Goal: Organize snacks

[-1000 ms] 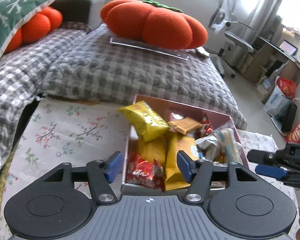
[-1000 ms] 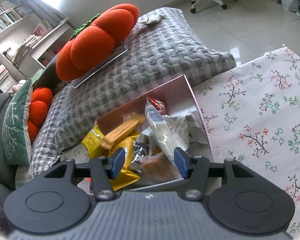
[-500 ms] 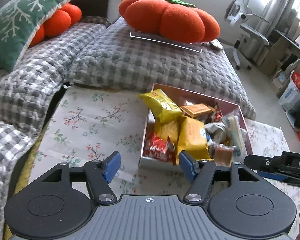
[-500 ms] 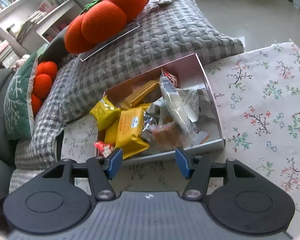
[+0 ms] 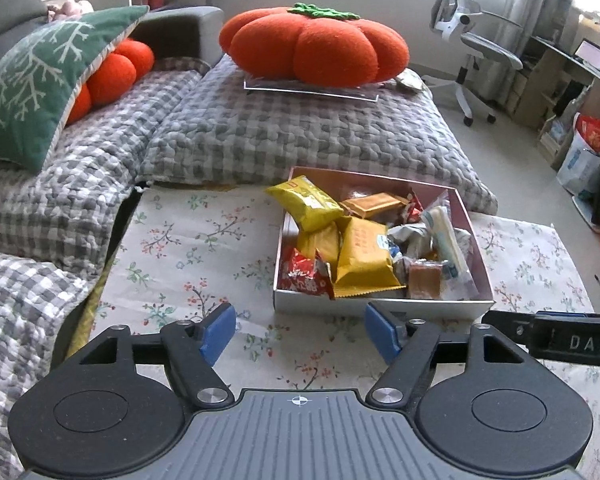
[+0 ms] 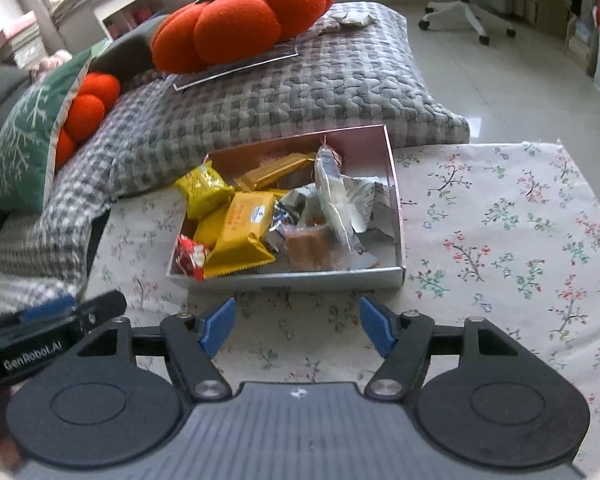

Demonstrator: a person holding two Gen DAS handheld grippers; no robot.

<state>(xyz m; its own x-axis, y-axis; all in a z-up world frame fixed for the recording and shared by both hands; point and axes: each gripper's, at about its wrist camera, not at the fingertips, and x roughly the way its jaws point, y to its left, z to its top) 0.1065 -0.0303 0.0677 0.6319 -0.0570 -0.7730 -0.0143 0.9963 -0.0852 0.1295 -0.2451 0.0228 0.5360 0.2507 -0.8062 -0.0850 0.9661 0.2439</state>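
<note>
Fingers (image 5: 219, 334) of both grippers spread wide, empty; one box (image 5: 380, 306) frame centre, three yellow packets (image 5: 306, 208) inside.

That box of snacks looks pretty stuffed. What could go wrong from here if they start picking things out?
The yellow packet rests on the box rim at its far left corner and may slide onto the floral tablecloth if nudged. The red packet is wedged under the orange-yellow packet, so pulling one could drag the other. Both grippers, left and right, are open and close together, so they might bump.
</note>
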